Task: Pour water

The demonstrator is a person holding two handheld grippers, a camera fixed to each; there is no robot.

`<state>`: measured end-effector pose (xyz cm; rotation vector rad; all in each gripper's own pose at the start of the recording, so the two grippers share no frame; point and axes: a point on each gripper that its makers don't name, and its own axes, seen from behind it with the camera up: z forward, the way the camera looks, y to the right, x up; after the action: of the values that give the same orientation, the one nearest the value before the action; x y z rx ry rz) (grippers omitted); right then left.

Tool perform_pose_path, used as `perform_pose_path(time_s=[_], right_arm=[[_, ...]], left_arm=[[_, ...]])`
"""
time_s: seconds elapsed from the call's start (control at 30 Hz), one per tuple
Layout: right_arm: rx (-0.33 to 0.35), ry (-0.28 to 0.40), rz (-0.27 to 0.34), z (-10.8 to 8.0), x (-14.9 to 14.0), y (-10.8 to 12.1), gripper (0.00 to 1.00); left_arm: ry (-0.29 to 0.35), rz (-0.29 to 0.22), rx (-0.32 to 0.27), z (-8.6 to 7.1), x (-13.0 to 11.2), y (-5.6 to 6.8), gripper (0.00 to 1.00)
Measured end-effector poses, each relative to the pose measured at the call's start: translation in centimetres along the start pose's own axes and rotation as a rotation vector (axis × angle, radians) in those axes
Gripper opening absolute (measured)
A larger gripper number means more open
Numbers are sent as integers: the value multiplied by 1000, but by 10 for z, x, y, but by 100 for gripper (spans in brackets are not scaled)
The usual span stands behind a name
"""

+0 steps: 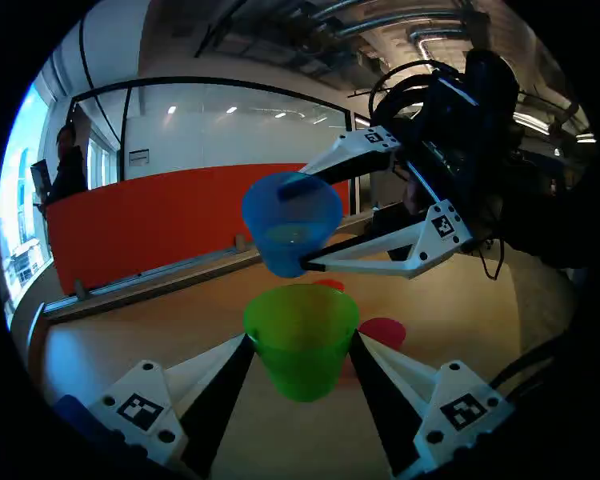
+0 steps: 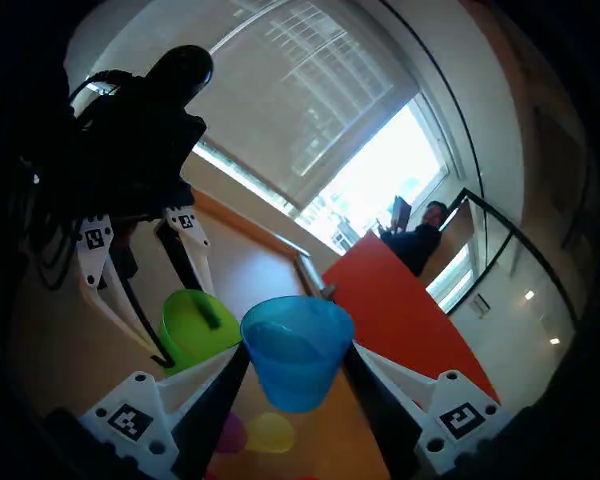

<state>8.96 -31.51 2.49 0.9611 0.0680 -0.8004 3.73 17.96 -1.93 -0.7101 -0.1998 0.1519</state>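
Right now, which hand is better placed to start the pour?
Right: the right tongs grip the translucent blue plastic cup, which holds some water and sits above the empty-looking green plastic cup in the left tongs, ready to tip.

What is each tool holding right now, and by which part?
The left tool clamps the green cup by its side walls, just under the rim; the right tool clamps the blue cup likewise.
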Motion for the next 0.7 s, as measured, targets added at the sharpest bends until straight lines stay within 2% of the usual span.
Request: perform_pose_path(time_s=[0.4, 0.7], right_arm=[[-3, -8, -74, 0, 1, 4, 88], [-2, -12, -100, -1, 2, 3, 88]], left_arm=[[0, 6, -1, 0, 1, 1, 83], [3, 6, -3, 1, 3, 1, 83]])
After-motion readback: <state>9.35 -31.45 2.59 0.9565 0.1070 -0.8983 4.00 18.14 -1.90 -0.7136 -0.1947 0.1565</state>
